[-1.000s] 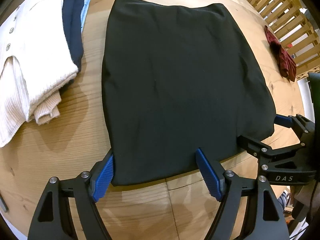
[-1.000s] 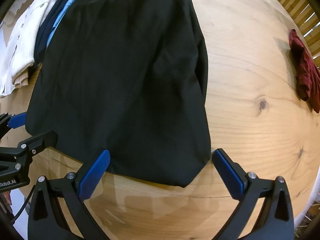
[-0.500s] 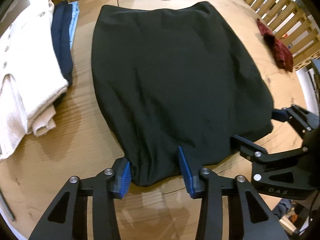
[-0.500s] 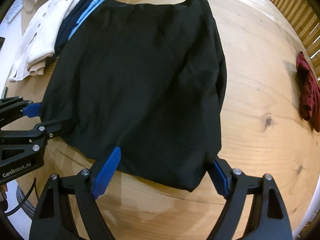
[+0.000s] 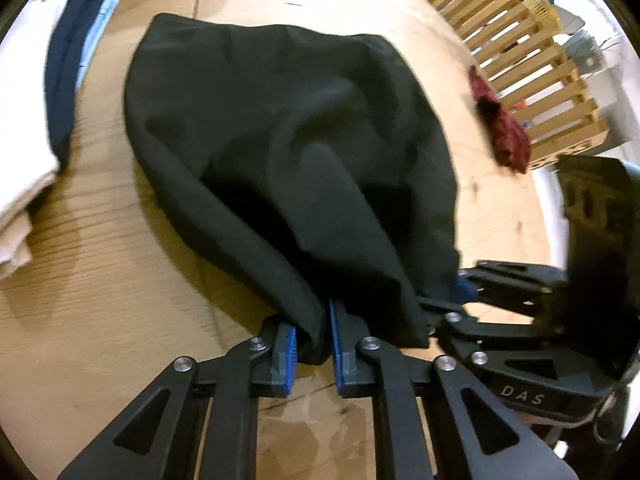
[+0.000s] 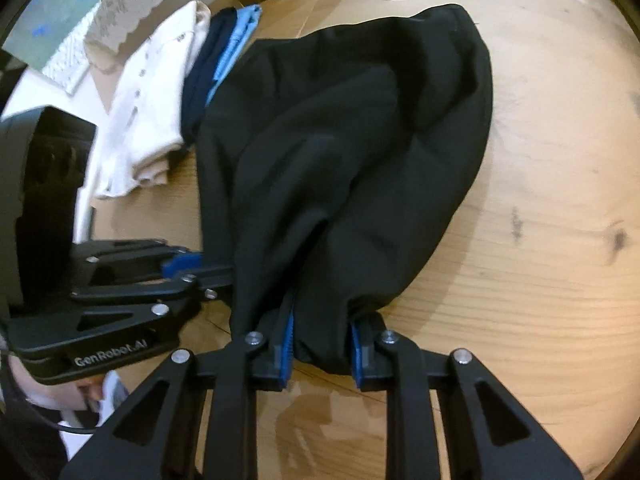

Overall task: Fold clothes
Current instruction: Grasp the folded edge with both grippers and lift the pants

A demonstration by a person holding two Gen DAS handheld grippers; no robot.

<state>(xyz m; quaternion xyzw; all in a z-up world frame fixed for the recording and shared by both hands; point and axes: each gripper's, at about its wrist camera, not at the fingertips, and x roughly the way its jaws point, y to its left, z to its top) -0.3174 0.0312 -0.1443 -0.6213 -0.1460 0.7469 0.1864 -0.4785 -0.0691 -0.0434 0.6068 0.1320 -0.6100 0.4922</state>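
Observation:
A black garment point(image 5: 288, 152) lies on the round wooden table point(image 5: 100, 264), its near edge lifted and bunched. My left gripper point(image 5: 313, 344) is shut on the garment's near left corner. My right gripper point(image 6: 322, 346) is shut on the near right corner of the garment point(image 6: 352, 152). The right gripper also shows at the right of the left wrist view point(image 5: 460, 300), and the left gripper at the left of the right wrist view point(image 6: 188, 268). The far edge of the garment still rests on the table.
A stack of folded clothes, white point(image 5: 24, 120), navy point(image 5: 64, 80) and light blue, lies at the table's left. A dark red cloth point(image 5: 500, 128) lies at the right edge, beside slatted wooden chair backs point(image 5: 520, 52).
Both grippers have closed on the garment's near edge and lifted it. The cloth, flat a second ago, now bunches and folds upward off the table.

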